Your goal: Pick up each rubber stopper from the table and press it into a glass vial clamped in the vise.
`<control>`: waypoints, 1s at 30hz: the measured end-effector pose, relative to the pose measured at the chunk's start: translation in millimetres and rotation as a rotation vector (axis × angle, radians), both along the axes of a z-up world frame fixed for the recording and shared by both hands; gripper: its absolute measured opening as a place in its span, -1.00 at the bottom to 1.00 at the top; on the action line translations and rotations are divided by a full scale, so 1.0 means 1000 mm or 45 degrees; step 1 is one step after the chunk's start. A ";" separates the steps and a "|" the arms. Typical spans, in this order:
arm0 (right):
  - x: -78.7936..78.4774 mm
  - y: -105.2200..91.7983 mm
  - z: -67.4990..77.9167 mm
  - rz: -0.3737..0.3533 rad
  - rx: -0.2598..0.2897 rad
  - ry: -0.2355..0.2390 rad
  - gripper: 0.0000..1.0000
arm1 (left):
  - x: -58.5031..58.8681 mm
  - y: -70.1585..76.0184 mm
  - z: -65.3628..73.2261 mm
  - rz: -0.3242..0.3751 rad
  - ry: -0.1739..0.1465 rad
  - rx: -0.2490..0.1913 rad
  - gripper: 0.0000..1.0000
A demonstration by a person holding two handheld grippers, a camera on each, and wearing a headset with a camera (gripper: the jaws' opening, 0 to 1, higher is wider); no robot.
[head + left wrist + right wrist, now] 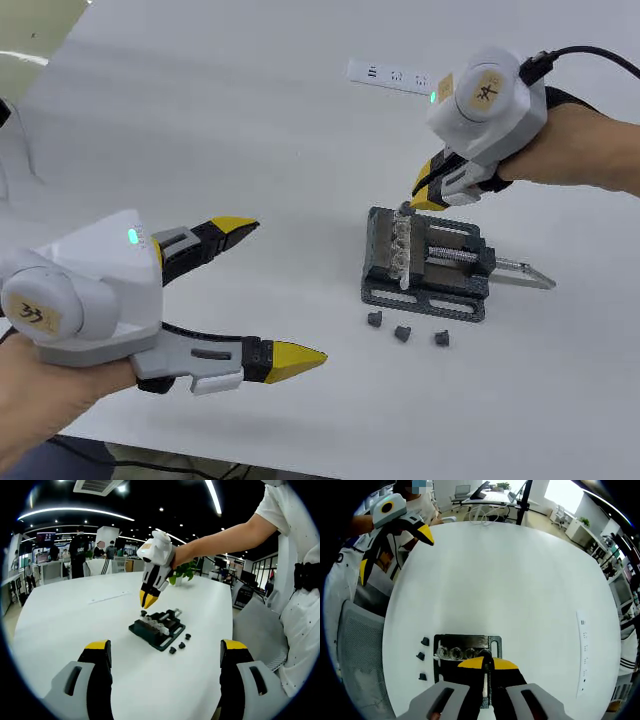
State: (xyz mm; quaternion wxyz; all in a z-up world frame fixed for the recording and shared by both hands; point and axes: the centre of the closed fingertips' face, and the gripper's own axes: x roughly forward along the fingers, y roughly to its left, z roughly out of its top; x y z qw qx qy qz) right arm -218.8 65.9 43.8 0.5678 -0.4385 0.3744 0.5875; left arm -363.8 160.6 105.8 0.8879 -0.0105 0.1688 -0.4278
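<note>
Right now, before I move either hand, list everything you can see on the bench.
table: one, white, under everything
vise: one, dark grey, right of centre on the table
glass vials: a row of at least three, clear, clamped in the vise
loose rubber stoppers: three, dark grey, on the table along the near side of the vise
rubber stopper on a vial: one, dark grey, on the far end vial, just under the right tips
power strip: one, white, far side of the table
left hand-held gripper: one, white with yellow tips, open, above the table, left of the vise
right hand-held gripper: one, same colours, shut, over the far end of the vise
</note>
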 end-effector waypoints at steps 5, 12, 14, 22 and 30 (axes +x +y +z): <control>-0.002 -0.001 -0.002 0.002 -0.003 0.019 -1.00 | -0.001 0.001 -0.001 0.004 0.003 -0.001 0.78; -0.004 0.002 -0.005 0.005 0.000 0.026 -0.98 | -0.001 0.002 -0.001 0.007 0.005 -0.003 0.78; -0.004 0.003 -0.007 0.012 -0.006 0.024 -0.98 | -0.001 0.002 -0.001 0.008 0.004 -0.003 0.78; -0.002 0.000 -0.009 0.011 -0.014 0.025 -1.00 | -0.002 0.002 -0.002 0.014 0.005 -0.007 0.77; -0.001 0.000 -0.008 0.038 -0.021 0.011 -1.00 | -0.003 0.000 -0.001 0.013 0.006 -0.011 0.77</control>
